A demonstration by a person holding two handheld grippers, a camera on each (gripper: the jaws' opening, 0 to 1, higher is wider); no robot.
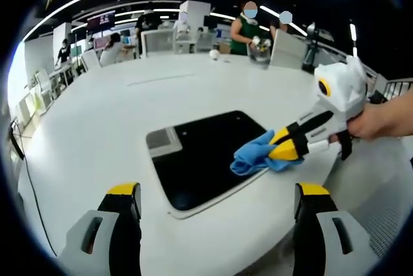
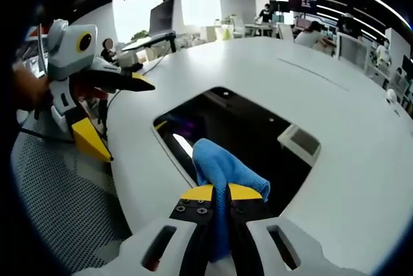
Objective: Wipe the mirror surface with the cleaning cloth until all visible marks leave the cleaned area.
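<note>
The mirror (image 1: 193, 160) is a dark pane in a white frame, lying flat on the white table (image 1: 116, 108). A crumpled blue cloth (image 1: 255, 157) rests on the pane's right edge, and my right gripper (image 1: 288, 149), held by a hand (image 1: 381, 118), is shut on it. In the right gripper view the cloth (image 2: 222, 166) is pinched between the jaws of my right gripper (image 2: 219, 193), over the near edge of the mirror (image 2: 251, 128). My left gripper (image 1: 216, 192) stands open above the mirror's near edge, holding nothing. It appears as the left gripper (image 2: 131, 122) off the table's edge.
Several people (image 1: 245, 31), monitors and chairs stand at the far side of the table. A grey perforated surface (image 2: 58, 198) lies beside the table's near edge. A small ball (image 1: 215, 54) sits far back on the table.
</note>
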